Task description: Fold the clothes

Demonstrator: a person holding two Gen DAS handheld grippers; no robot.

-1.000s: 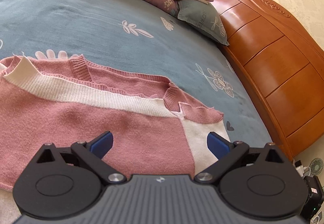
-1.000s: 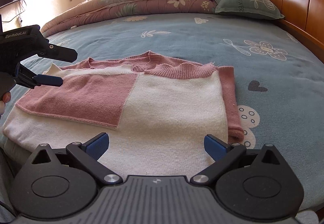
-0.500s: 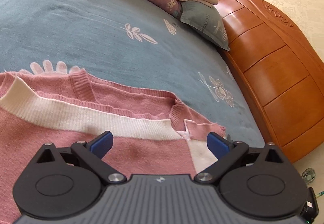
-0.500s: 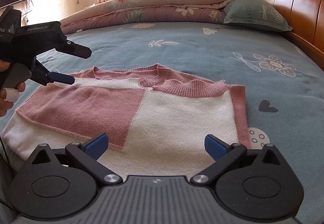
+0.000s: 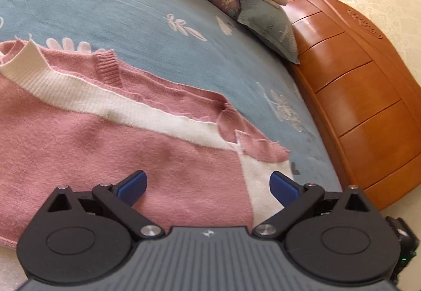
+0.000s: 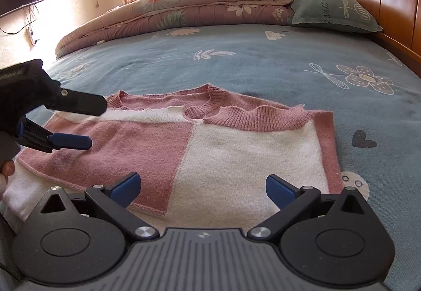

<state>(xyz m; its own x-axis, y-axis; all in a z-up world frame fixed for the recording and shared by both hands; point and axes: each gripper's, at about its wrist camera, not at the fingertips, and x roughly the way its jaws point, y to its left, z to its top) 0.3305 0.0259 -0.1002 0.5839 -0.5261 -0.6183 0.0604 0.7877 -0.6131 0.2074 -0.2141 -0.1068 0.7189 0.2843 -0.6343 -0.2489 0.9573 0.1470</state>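
The sweater [image 6: 210, 149] lies flat on the bed [image 6: 263, 65], near the edge where the person stands, already folded into a rough rectangle with pink and white panels on top. The collar [image 6: 252, 117] points toward the quilt [image 6: 197, 9] and the pillow [image 6: 334, 12].

The left gripper [image 5: 208, 183] hangs over the pink panel, jaws wide apart, holding nothing. In the right view it comes in from the left side, one finger above the other, and I cannot tell if the lower finger [image 6: 69, 140] touches the knit. The right gripper [image 6: 201, 185] is also spread open and empty, low over the near hem.

I think the next fold is being prepared, probably bringing one side or the hem across. To do it well, each gripper should take an edge through all the layers, not only the top one, because the loose pink flap can slide. Both should lift together and at the same height, so the rectangle stays straight. The knit is soft and stretchy, so pull gently and lay it down; do not drag it.
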